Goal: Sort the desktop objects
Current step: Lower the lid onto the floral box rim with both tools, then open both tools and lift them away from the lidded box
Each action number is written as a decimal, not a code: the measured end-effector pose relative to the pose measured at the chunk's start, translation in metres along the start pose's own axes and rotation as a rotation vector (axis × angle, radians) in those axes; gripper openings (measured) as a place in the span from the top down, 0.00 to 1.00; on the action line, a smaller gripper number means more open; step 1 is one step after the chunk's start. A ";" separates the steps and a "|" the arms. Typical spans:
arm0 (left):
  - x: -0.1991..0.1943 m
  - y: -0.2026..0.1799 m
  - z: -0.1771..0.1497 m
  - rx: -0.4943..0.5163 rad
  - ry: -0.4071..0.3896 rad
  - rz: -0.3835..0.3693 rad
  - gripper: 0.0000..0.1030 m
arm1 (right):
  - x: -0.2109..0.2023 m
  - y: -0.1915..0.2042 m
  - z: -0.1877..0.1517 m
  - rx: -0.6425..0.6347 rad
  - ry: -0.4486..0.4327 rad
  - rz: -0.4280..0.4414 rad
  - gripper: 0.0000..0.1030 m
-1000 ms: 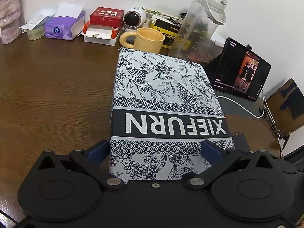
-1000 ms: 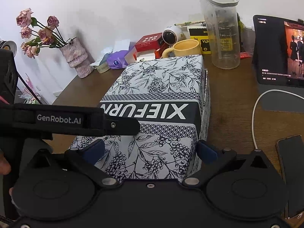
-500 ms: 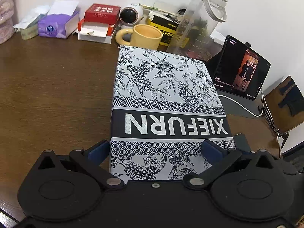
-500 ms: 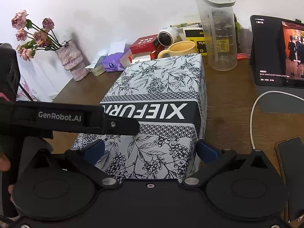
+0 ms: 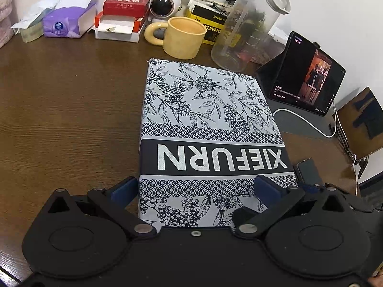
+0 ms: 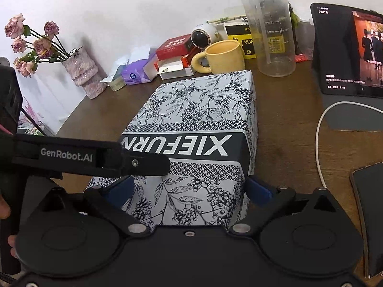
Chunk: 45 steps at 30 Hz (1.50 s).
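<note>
A white box with a dark floral print and the word XIEFURN lies on the brown wooden desk; it also shows in the right wrist view. My left gripper has both blue pads against the box's near end, shut on it. My right gripper grips the same near end from the right side. The left gripper's black body crosses the right wrist view at the left.
Behind the box stand a yellow mug, a clear plastic jug, a red and white box, a purple tissue pack and a small white camera. A tablet with a white cable is at the right, a phone lies near right, a flower vase at the left.
Both grippers have carried the box forward toward the back of the desk; the mug and jug now look nearer. The grip has not changed.
</note>
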State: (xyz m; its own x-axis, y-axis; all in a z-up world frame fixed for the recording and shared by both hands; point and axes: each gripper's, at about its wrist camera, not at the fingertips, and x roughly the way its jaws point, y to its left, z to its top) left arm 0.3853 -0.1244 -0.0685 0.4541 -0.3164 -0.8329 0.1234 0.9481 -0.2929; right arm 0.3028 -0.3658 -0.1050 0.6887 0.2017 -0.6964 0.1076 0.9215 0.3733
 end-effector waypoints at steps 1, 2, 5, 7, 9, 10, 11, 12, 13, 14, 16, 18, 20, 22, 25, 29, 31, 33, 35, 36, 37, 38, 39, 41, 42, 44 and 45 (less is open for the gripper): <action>0.000 0.000 0.001 0.001 0.002 0.001 0.00 | 0.001 -0.001 0.001 0.002 0.002 0.001 0.02; 0.000 -0.001 0.002 0.004 0.003 0.002 0.00 | 0.001 -0.002 0.001 0.004 0.003 0.003 0.02; 0.001 -0.002 0.002 0.008 0.002 0.005 0.00 | 0.003 -0.004 0.002 0.011 0.007 0.008 0.02; 0.004 -0.002 0.001 0.013 0.008 0.009 0.00 | 0.005 -0.005 0.002 0.013 0.013 0.008 0.02; 0.007 -0.002 0.000 0.024 0.016 0.016 0.00 | 0.009 -0.006 0.000 0.011 0.030 0.004 0.02; 0.008 -0.004 0.000 0.037 0.017 0.024 0.00 | 0.011 -0.007 -0.001 0.012 0.039 0.003 0.02; 0.009 -0.005 -0.001 0.045 0.015 0.031 0.00 | 0.013 -0.008 -0.003 0.017 0.047 0.003 0.02; 0.010 -0.005 -0.002 0.043 0.012 0.034 0.00 | 0.014 -0.010 -0.004 0.026 0.044 0.007 0.02; 0.010 -0.004 -0.002 0.040 0.010 0.033 0.00 | 0.015 -0.011 -0.006 0.034 0.041 0.011 0.02; 0.010 -0.004 -0.002 0.039 0.007 0.030 0.00 | 0.016 -0.013 -0.007 0.040 0.039 0.016 0.01; 0.010 -0.002 -0.004 0.041 -0.008 0.023 0.00 | 0.017 -0.018 -0.008 0.070 0.042 0.040 0.01; 0.009 -0.001 -0.007 0.043 -0.025 0.014 0.00 | 0.019 -0.023 -0.010 0.110 0.048 0.064 0.01; 0.009 -0.001 -0.007 0.041 -0.028 0.012 0.00 | 0.019 -0.025 -0.011 0.125 0.045 0.071 0.01; 0.009 -0.001 -0.006 0.037 -0.028 0.012 0.00 | 0.018 -0.025 -0.012 0.126 0.040 0.069 0.01; 0.009 -0.001 -0.006 0.030 -0.028 0.009 0.00 | 0.018 -0.024 -0.012 0.127 0.041 0.069 0.00; 0.007 0.004 -0.006 0.002 -0.040 -0.009 0.00 | 0.016 -0.018 -0.008 0.090 0.046 0.046 0.00; 0.002 0.008 -0.007 -0.015 -0.056 -0.034 0.00 | 0.011 -0.015 -0.008 0.072 0.032 0.034 0.00; -0.010 0.011 -0.008 -0.032 -0.096 -0.050 0.00 | 0.001 -0.013 -0.008 0.063 -0.003 0.036 0.00; -0.023 0.012 -0.010 -0.045 -0.146 -0.054 0.00 | -0.010 -0.009 -0.008 0.050 -0.028 0.031 0.00; -0.030 0.012 -0.011 -0.046 -0.168 -0.056 0.00 | -0.016 -0.005 -0.008 0.036 -0.043 0.028 0.00; -0.036 0.011 -0.012 -0.045 -0.185 -0.059 0.00 | -0.022 0.000 -0.009 0.019 -0.054 0.025 0.00; -0.043 0.011 -0.014 -0.044 -0.202 -0.062 0.00 | -0.028 0.005 -0.009 0.003 -0.065 0.022 0.00; -0.050 0.010 -0.016 -0.043 -0.217 -0.064 0.00 | -0.034 0.010 -0.010 -0.013 -0.076 0.019 0.00; -0.062 0.009 -0.022 -0.040 -0.240 -0.065 0.00 | -0.048 0.020 -0.014 -0.046 -0.100 0.014 0.00; -0.069 0.009 -0.026 -0.037 -0.251 -0.061 0.00 | -0.055 0.025 -0.016 -0.062 -0.112 0.011 0.00; -0.082 0.008 -0.037 -0.029 -0.276 -0.050 0.00 | -0.070 0.036 -0.023 -0.089 -0.134 0.008 0.00; -0.089 0.008 -0.043 -0.026 -0.287 -0.046 0.00 | -0.077 0.040 -0.027 -0.101 -0.140 0.006 0.00</action>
State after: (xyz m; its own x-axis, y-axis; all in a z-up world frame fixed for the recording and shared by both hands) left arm 0.3076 -0.0902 -0.0166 0.6803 -0.3341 -0.6523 0.1285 0.9306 -0.3427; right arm 0.2351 -0.3354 -0.0527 0.7831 0.1654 -0.5995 0.0358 0.9504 0.3089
